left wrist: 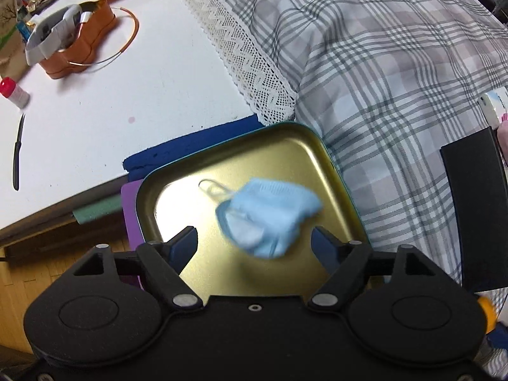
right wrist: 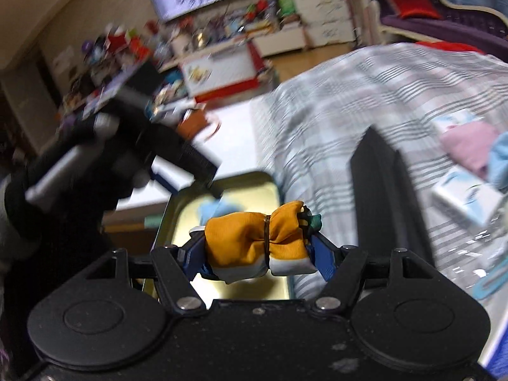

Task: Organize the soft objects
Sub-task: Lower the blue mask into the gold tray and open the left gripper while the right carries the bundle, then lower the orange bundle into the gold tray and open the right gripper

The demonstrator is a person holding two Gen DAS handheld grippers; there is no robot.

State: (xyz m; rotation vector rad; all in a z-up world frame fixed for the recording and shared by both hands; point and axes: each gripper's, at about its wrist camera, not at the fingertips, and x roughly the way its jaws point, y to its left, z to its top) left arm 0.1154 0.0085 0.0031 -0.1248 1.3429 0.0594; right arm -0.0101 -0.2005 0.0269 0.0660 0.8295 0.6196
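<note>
A gold metal tray (left wrist: 285, 146) lies at the table edge beside a plaid cloth. A light blue face mask (left wrist: 266, 214) is blurred just above the tray floor, between and ahead of my left gripper's (left wrist: 254, 241) open fingers, which do not touch it. In the right wrist view my right gripper (right wrist: 258, 246) is shut on a rolled orange and white cloth bundle (right wrist: 254, 241) tied with a band, held above the same tray (right wrist: 254, 187). The left gripper (right wrist: 127, 155) shows there at the left, over the tray, with the mask (right wrist: 212, 206) below it.
A plaid cloth with a lace edge (left wrist: 397, 73) covers the right side. A black flat object (left wrist: 476, 206) stands right of the tray. An orange tin (left wrist: 79, 44), a small red-capped bottle (left wrist: 14, 93) and a black pen (left wrist: 17, 155) lie on the white table. Blue, purple and green pads (left wrist: 190, 146) lie under the tray.
</note>
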